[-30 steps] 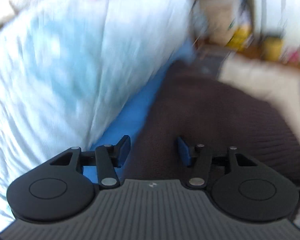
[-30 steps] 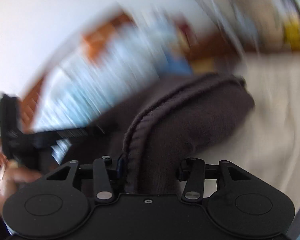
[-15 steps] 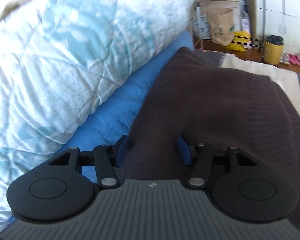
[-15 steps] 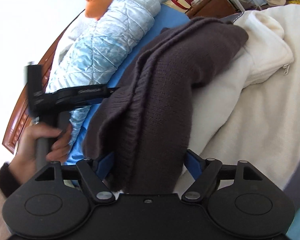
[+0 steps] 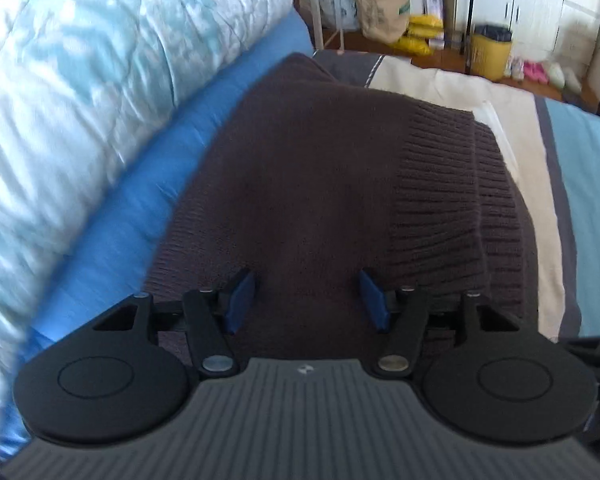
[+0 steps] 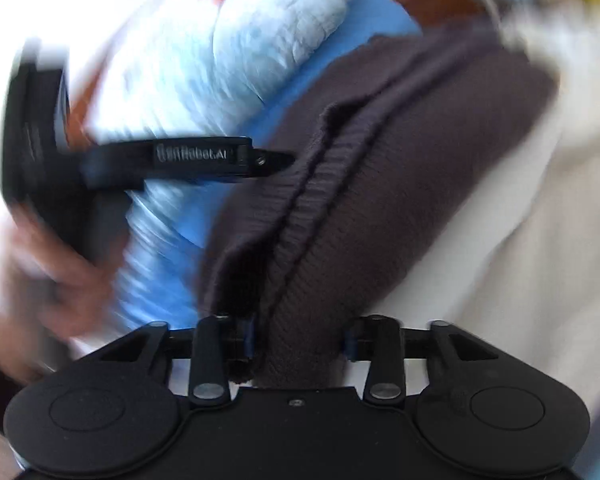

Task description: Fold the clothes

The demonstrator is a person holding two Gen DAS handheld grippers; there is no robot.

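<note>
Blurred brand, roughly "Robot.AI", on left hand-held gripper (image 6: 260,160)

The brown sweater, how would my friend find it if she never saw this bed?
Look at the bed with the puffy pale-blue quilt along one side. Beside it, on the bright blue sheet, lies the brown sweater. It is the only dark, ribbed knit thing there.
</note>
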